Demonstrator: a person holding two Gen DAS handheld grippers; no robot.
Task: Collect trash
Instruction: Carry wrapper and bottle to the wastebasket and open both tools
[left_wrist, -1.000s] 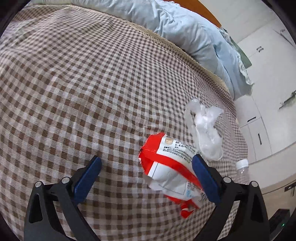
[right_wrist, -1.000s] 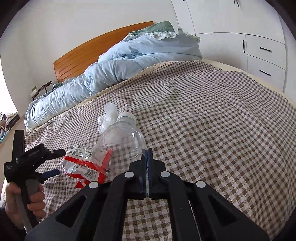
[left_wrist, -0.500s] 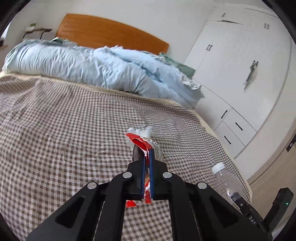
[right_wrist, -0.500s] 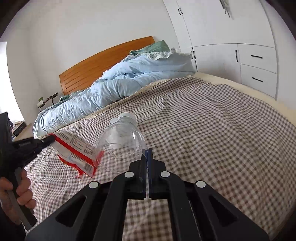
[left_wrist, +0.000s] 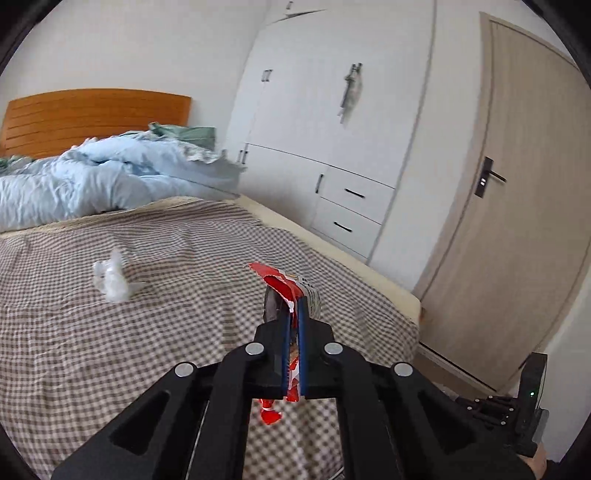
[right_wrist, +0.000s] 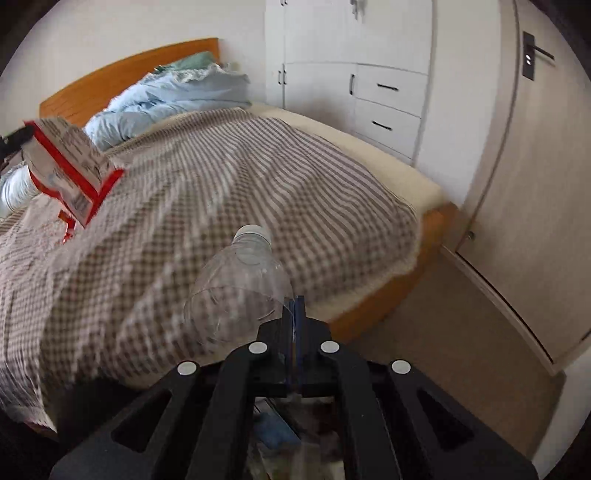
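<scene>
Your left tool (left_wrist: 293, 317) is clamped on the red-and-white wrapper (left_wrist: 284, 286), lifted clear of the bed (left_wrist: 166, 295); your right tool (right_wrist: 294, 314) pinches the clear plastic bottle (right_wrist: 240, 291) past the bed's edge. This looks like the carry-off step. A crumpled plastic bag (left_wrist: 112, 280) remains on the bed; bin both, then fetch it.

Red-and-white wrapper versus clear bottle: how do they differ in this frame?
The red-and-white wrapper is opaque, printed and crumpled flat; the clear bottle is see-through, rounded and white-capped. The wrapper is clamped in the left gripper, the bottle in the right gripper. Both are pinched in shut jaws and held off the checked bedspread.
</scene>
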